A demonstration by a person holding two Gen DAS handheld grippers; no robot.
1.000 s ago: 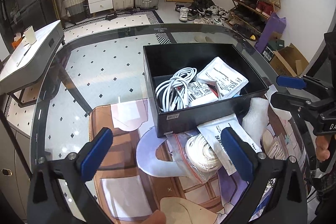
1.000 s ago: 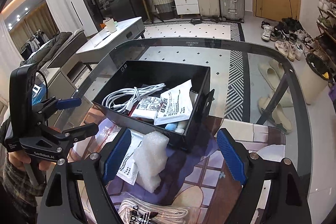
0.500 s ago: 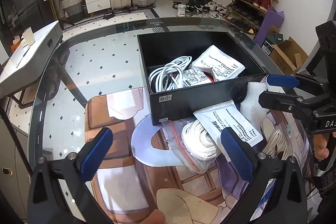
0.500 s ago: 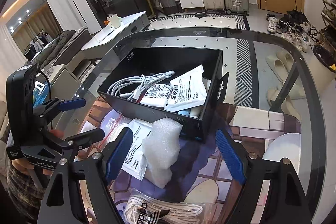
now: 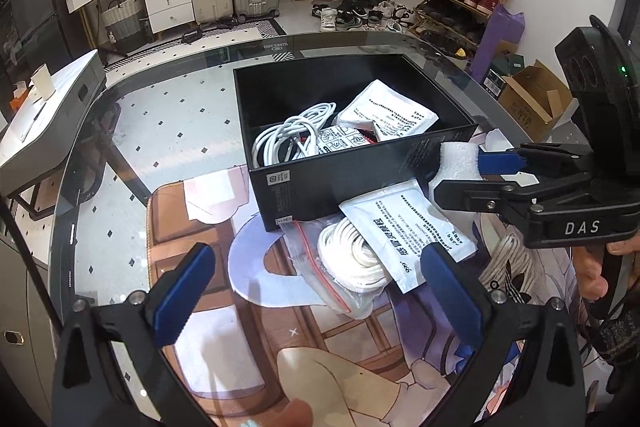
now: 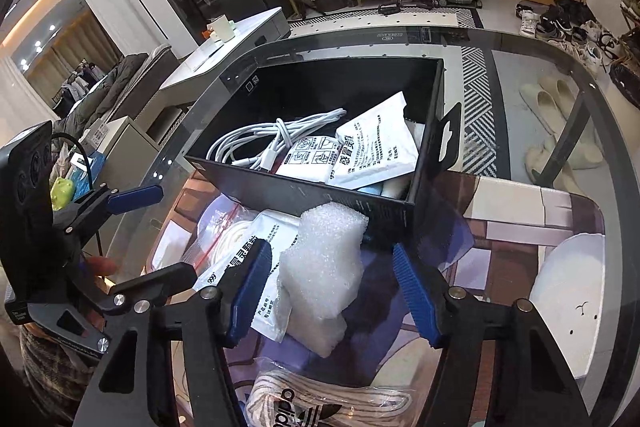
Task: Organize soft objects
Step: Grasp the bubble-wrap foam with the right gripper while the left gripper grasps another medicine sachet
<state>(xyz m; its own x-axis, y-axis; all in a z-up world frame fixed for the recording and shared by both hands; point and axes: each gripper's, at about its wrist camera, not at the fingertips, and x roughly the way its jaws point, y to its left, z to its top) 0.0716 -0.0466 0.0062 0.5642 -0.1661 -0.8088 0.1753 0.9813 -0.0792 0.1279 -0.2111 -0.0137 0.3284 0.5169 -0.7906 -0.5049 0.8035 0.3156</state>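
Observation:
A black box point(image 5: 344, 183) point(image 6: 304, 191) on the glass table holds white cables point(image 5: 288, 139) and white pouches point(image 6: 372, 143). In front of it lie a white foam block point(image 6: 324, 263) point(image 5: 458, 161), a white printed pouch point(image 5: 404, 235) and a bagged white rope coil point(image 5: 352, 259). My right gripper point(image 6: 332, 291) is open, its jaws on either side of the foam block. My left gripper point(image 5: 316, 295) is open and empty, just short of the rope coil and pouch. The right gripper also shows in the left wrist view point(image 5: 472, 175).
A bagged Adidas lace bundle point(image 6: 320, 407) lies nearest the right gripper. A printed mat point(image 5: 240, 287) covers the table's near part. The glass table edge point(image 5: 60, 227) runs along the left. Suitcases, drawers and a shoe rack stand on the floor beyond.
Both grippers have pulled closer over the items in front of the box. The right gripper's jaws have narrowed and now flank the foam block.

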